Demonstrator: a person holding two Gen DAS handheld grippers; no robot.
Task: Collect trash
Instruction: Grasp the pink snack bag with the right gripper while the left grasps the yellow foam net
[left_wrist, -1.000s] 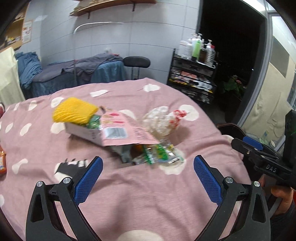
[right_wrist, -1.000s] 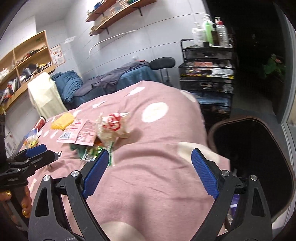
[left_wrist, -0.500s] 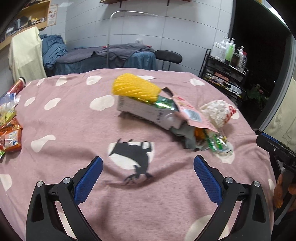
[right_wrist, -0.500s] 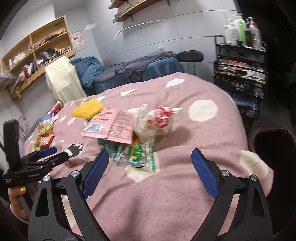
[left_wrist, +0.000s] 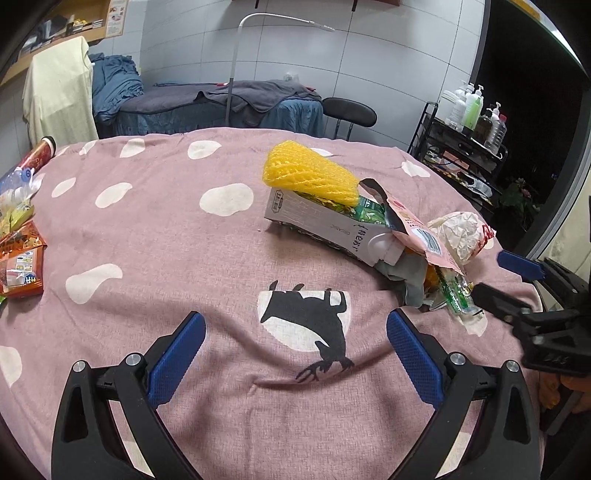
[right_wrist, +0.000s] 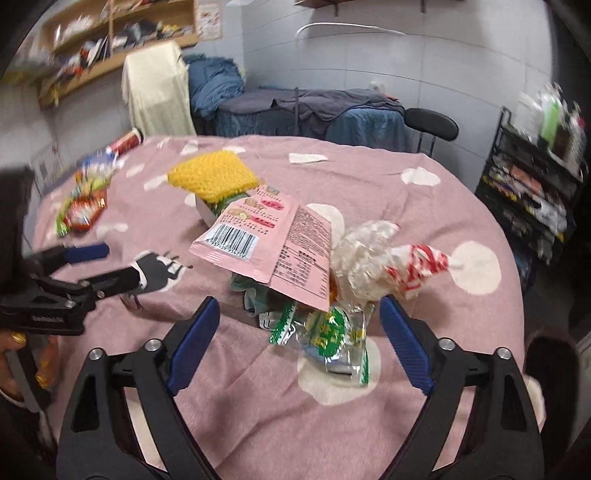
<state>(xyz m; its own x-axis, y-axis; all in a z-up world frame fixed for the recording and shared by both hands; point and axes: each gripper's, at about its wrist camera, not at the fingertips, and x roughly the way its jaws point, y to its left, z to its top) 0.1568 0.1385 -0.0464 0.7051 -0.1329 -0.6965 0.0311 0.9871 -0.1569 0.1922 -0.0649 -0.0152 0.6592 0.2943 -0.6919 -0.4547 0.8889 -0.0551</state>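
Right tongs (right_wrist: 299, 338) now drawn in close over the trash pile, blue pads spread wide and empty, straddling the green foil wrappers (right_wrist: 332, 336) at the heap's near edge on the pink-clothed table (left_wrist: 147, 236). Left tongs (left_wrist: 295, 345) swung away from the heap toward the deer print (left_wrist: 310, 325), likewise apart and holding nothing. Pink pouch (right_wrist: 273, 243), crumpled white bag (right_wrist: 373, 266), carton (left_wrist: 325, 225) and yellow foam net (left_wrist: 310, 173) heaped together, uncollected. Probably a first grab by the right, wrappers likeliest.

Beyond your pink, white-spotted tablecloth (left_wrist: 155, 236) you see a blue-draped massage bed (left_wrist: 221, 105), a black round stool (left_wrist: 349, 110) and a black bottle-topped wire rack (left_wrist: 461, 147).
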